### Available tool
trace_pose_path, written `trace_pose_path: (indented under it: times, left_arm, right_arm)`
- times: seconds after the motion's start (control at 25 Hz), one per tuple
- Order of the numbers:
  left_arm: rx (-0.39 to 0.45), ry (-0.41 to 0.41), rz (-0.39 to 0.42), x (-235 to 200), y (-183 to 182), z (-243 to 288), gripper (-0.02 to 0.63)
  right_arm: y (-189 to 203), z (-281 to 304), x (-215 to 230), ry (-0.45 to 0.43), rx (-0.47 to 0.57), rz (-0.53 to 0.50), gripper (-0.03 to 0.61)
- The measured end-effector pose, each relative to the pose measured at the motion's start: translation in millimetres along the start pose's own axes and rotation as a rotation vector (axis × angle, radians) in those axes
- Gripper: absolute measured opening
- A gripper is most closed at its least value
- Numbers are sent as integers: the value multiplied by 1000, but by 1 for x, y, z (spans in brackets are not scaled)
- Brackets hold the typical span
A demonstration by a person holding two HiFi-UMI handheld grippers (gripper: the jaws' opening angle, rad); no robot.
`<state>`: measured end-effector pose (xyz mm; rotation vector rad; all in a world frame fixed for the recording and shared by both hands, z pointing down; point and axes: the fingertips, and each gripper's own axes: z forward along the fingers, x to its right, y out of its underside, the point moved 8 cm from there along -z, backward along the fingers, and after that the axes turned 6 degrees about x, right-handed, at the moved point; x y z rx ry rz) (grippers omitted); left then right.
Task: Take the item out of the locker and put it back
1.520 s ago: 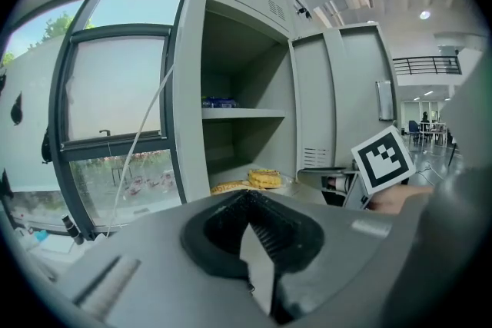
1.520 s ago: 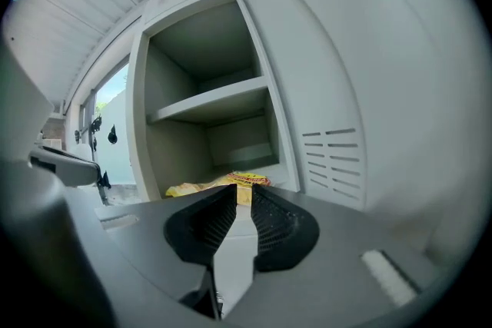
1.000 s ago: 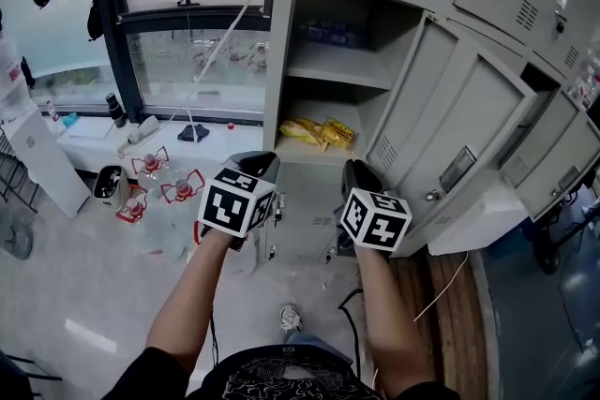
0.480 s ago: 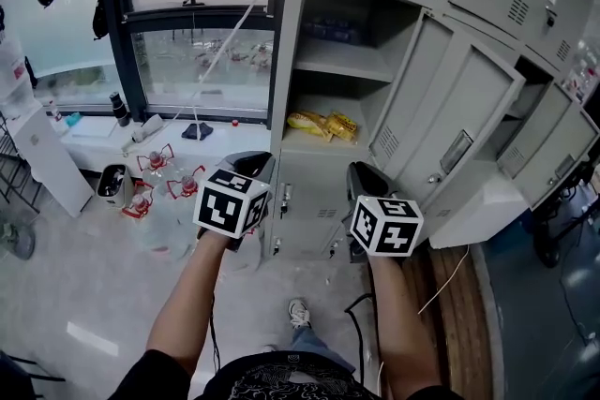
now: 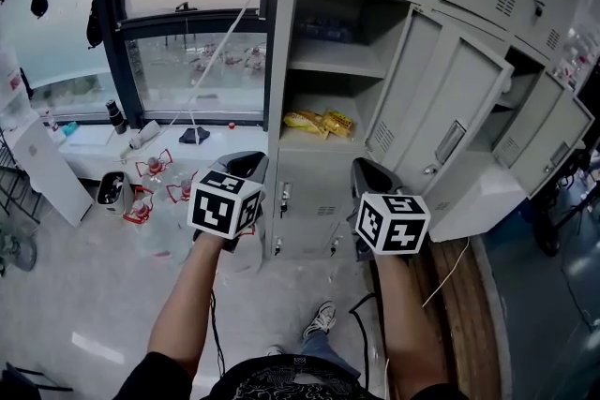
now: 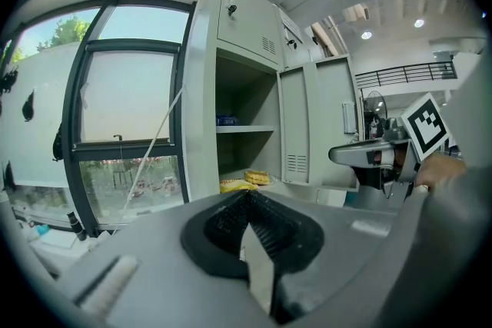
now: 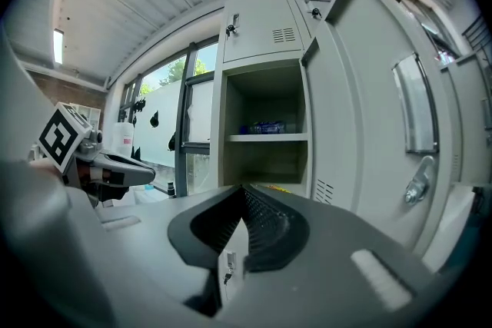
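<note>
1. The left gripper (image 6: 247,200) has its fingers pressed together, with nothing between them.
2. The right gripper (image 7: 244,192) has just been closing its fingers. They now meet, and they are also empty.
3. The locker (image 5: 278,61) stands straight ahead of both pairs of fingers. Its door (image 5: 450,126) is swung wide open to the right of the right fingers.
4. Yellow snack bags (image 5: 317,123) lie on the lower shelf (image 5: 319,143), ahead of and a little above the fingers and well apart from them. A blue pack (image 5: 328,31) sits on the upper shelf (image 5: 333,59), higher still.
5. I cannot tell which of these 2 is the item meant.
6. The door is open, both things rest on their shelves, and neither gripper holds anything. I judge this to be either the very start or the very end of the task.
7. If it is the start, everything remains: open 1 pair of fingers, reach in, grip the item, draw it out, then set it back on its shelf.
</note>
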<state>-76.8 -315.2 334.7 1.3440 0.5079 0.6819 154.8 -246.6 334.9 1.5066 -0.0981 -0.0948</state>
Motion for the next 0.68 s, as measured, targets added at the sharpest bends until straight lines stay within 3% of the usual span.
trace_pose_path:
  times: [0.68]
  left_arm:
    - [8,-1,-2,4,-4,-4,0]
  right_arm:
    - [2,-9,0,-8,2,-3,23]
